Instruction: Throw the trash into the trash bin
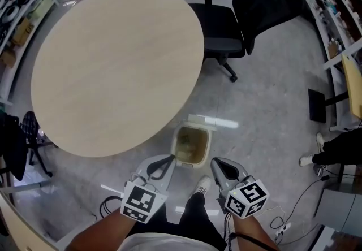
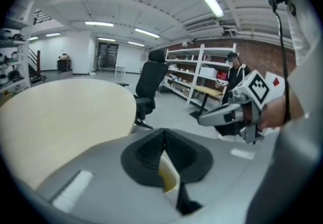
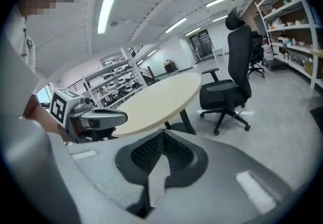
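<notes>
Left gripper [image 1: 168, 160] low in frame, jaws closed, nothing held. Right gripper [image 1: 216, 163] beside it, jaws closed, empty too. Trash bin [image 1: 191, 143] on floor just above both, near round table [image 1: 113, 63].

Right gripper [image 3: 162, 134], viewed along its own jaws: the black ribbed pads [image 3: 146, 153] meet at the tips, with nothing between them. Directly ahead stands a round pale table [image 3: 161, 98]; ahead and to the right, a black office chair [image 3: 229, 84] on grey floor [image 3: 282, 117]. Beside it on the left, the left gripper [image 3: 120, 116] with its marker cube [image 3: 61, 107].
</notes>
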`<state>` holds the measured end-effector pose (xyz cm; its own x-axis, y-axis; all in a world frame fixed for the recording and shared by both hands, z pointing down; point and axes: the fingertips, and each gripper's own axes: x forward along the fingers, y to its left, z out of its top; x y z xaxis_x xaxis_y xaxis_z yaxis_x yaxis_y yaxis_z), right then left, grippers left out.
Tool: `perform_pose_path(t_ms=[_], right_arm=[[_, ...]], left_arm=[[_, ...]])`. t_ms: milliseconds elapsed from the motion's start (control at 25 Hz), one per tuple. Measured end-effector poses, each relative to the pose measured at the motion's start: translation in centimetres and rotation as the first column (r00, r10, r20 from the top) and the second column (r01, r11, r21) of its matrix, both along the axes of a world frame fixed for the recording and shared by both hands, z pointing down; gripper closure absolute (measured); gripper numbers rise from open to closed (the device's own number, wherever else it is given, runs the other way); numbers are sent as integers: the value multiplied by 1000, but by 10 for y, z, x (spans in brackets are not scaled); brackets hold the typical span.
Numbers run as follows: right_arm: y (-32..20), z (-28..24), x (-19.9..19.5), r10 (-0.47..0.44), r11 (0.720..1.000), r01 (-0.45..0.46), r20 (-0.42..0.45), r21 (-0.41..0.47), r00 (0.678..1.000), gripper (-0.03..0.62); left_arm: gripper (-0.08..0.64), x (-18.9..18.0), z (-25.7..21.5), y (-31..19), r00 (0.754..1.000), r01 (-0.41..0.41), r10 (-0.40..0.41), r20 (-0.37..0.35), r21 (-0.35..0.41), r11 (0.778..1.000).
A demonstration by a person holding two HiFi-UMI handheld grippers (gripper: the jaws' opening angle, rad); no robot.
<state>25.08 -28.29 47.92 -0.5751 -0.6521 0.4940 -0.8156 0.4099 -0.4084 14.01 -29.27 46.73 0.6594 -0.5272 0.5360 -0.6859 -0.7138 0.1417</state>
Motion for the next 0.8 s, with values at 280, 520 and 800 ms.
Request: perform_pose_path(t_ms=[280,520,800], right_arm=[[12,-90,-14,-5,987,7,-14,159,1000,591],[20,-135,-22,29,963,-23,-18,268,999,591],[26,-166,-14,82,934,-55,-62,352,995,591]], left_arm=[[552,-7,-92,1,995,-18,31,-95,131,991],[552,-14,-132,-4,991,-21,49,-126,217,976],[552,-7,-156,6,985,-62,104,-139,280,958]])
